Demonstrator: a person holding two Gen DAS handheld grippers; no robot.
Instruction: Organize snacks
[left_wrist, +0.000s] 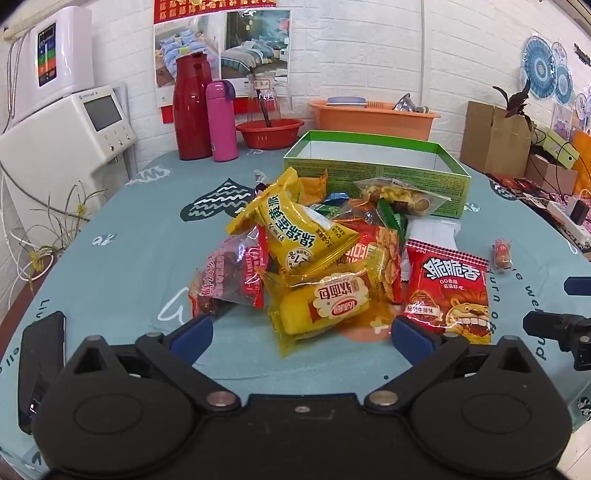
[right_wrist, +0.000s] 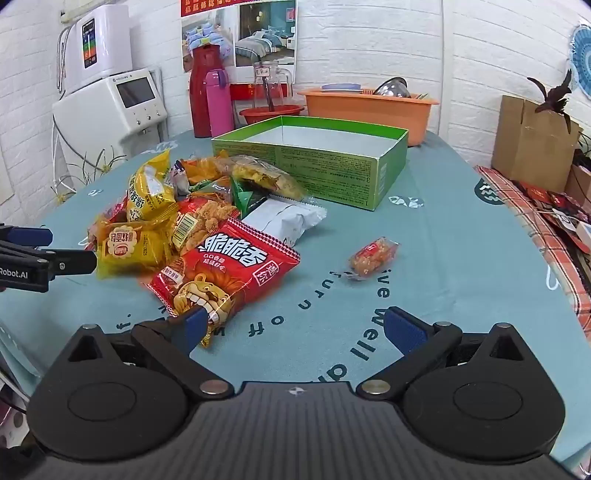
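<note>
While both tools hover over the printed teal cloth of the table (left_wrist: 110, 266), the left hand-held gripper (left_wrist: 302, 334) stands spread wide with nothing in it, a crinkly yellow bread packet (left_wrist: 325, 306) just ahead between its blue pads. The right hand-held gripper (right_wrist: 295, 326) gapes too, its left pad overlapping the glossy red lion bag (right_wrist: 225, 273). Beyond the heaped snacks sits a rectangular green cardboard box (right_wrist: 332, 166).
</note>
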